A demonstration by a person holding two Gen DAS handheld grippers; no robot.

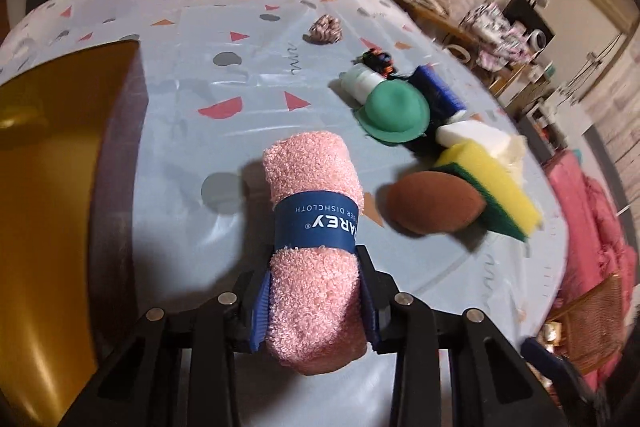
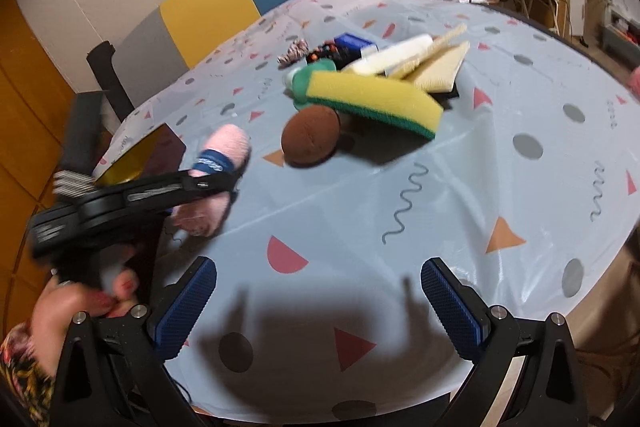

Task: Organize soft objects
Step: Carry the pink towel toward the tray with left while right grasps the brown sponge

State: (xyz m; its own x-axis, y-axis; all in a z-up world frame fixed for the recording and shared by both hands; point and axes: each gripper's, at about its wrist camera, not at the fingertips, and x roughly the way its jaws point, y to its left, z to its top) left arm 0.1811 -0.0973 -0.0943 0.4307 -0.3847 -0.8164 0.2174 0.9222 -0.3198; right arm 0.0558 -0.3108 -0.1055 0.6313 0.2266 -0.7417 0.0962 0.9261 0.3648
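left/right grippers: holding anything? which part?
Left gripper is shut on the rolled pink dishcloth, pads pressing the sides of its near end, just below the blue paper band. Right gripper is open and empty.

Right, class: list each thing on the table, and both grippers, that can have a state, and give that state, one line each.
Pink dishcloth roll: rolled, banded, gripped between the left fingers.
Left gripper: closed on the roll.
Right gripper: open, nothing between its fingers.
Yellow-green sponge: propped on the pile, tilted.
Brown ball: lying on the tablecloth.
Green hat: brim down.
White bottle: lying on its side.
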